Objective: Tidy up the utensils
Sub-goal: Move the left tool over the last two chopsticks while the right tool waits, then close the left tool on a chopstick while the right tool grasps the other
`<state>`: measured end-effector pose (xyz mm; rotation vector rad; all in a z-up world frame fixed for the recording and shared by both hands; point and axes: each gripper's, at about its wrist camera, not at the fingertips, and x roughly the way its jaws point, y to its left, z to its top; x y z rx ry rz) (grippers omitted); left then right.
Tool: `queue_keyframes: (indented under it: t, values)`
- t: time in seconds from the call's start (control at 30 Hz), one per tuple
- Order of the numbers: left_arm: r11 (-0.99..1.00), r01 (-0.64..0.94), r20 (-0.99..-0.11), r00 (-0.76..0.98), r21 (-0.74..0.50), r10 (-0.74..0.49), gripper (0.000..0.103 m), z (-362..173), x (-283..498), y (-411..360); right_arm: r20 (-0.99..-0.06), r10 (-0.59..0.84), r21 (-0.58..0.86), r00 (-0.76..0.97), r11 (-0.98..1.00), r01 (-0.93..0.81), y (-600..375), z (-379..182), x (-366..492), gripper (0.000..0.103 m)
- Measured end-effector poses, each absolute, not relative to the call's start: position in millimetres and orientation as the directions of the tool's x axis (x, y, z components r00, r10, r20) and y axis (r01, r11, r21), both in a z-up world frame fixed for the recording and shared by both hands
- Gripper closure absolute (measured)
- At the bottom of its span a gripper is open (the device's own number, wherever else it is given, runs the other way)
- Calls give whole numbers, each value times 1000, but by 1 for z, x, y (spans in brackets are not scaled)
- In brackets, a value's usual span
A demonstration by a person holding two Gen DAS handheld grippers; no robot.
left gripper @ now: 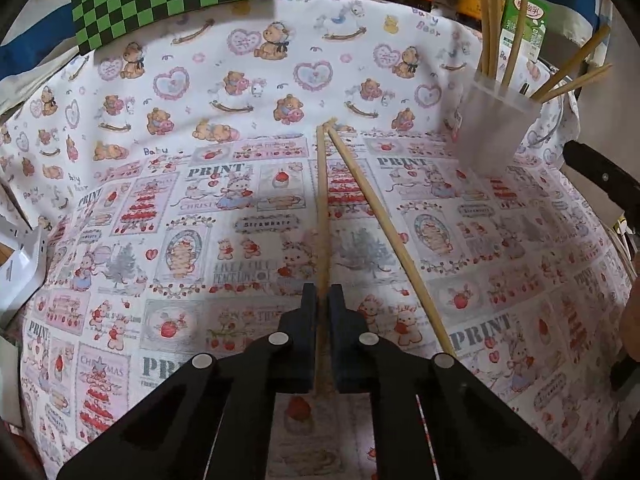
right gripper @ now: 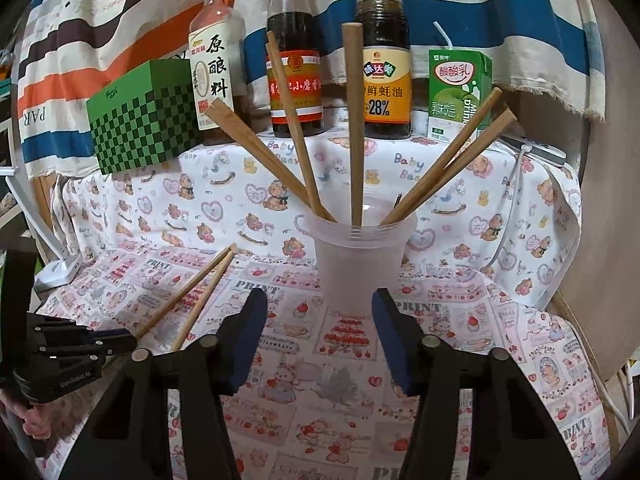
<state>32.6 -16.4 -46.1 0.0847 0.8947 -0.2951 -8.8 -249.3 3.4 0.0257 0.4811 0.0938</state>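
Note:
In the left wrist view my left gripper (left gripper: 322,294) is shut on a wooden chopstick (left gripper: 321,208) that lies pointing away across the printed cloth. A second chopstick (left gripper: 384,232) lies loose just right of it, angled so their far tips meet. A frosted plastic cup (left gripper: 496,132) holding several chopsticks stands at the far right. In the right wrist view my right gripper (right gripper: 320,320) is open, with the cup (right gripper: 360,256) just ahead of its blue pads (right gripper: 252,336) and untouched. The two flat chopsticks (right gripper: 200,288) and the left gripper (right gripper: 80,344) show at the left.
Three sauce bottles (right gripper: 296,80) stand along the back with a green checkered box (right gripper: 140,120) to their left and a green milk carton (right gripper: 460,92) to their right. A white cable (right gripper: 516,200) hangs at the right edge. A white lamp base (right gripper: 56,272) sits far left.

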Motion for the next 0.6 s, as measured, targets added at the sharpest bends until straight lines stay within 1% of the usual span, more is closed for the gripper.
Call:
queue_keyframes:
  t: [0.1,0.23,0.37,0.5,0.57,0.6]
  values:
    - [952,299,-768,594,-65,-239,98,-42,30,-16,-461,97,38,882,995,-89,-247,3,-9,48]
    - [954,295,-785,579,-53,-222,98,-48,33,-18,-465,99,40,880,995,-91,-247,2,-8,48]
    - [950,304,-782,575,-69,-240,94,-49,36,-20,-469,100,50,878,995,-87,-249,2,-7,48]
    - [952,297,-782,576,-71,-238,94,-50,40,-20,-469,100,54,878,995,-85,-249,3,-8,48]
    - [952,296,-782,575,-74,-239,95,-51,40,-20,-469,99,52,878,995,-85,-249,3,-8,48]
    - [954,290,-782,576,-77,-238,98,-51,41,-18,-469,100,52,877,995,-85,-249,3,-8,48]
